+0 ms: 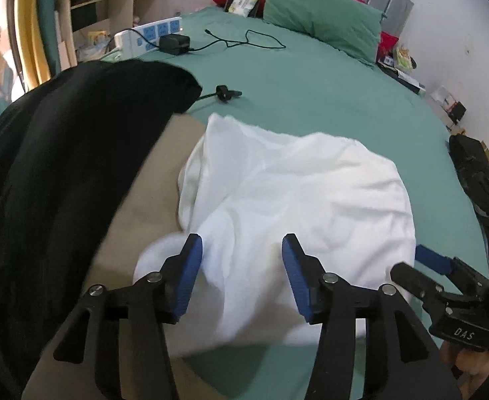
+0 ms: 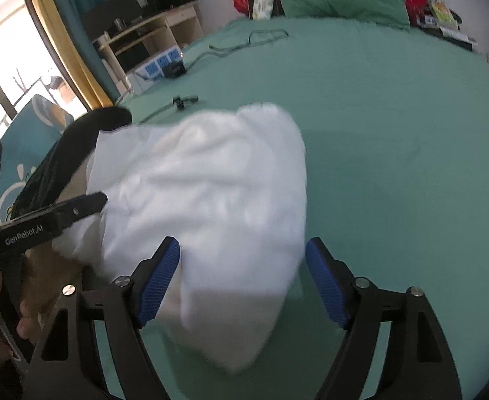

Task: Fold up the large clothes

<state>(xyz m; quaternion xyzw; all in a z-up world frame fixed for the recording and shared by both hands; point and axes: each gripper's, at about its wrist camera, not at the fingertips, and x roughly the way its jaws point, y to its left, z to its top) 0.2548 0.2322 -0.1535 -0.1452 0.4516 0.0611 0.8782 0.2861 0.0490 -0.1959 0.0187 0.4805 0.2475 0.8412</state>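
1. Left wrist view: the left gripper (image 1: 242, 250) is seen spread open over the near edge of a white garment (image 1: 297, 200), nothing pinched between the blue pads (image 1: 191, 276) – cloth lies under and between the jaws but isn't pressed. The garment is bunched in a rumpled heap on the green bed sheet (image 1: 327, 100), partly lying over a beige cloth (image 1: 138, 220), with a black garment (image 1: 61, 153) piled beside it to the left. A power strip (image 1: 148, 35) and a charger cable (image 1: 244, 38) have been left up near the green pillow (image 1: 321, 16), well apart from the work. The right gripper's tip (image 1: 431, 261) can be spotted poking in at the garment's right edge.

2. Right wrist view: the right gripper (image 2: 243, 256) is also held wide open, the garment's (image 2: 204, 183) near corner sitting loose between the jaws – probably a fold just dropped, or a fresh grab being lined up. Both are angled down at the near hem, so that edge looks like what's worked next. The picture is blurred, so the creases can't be read.
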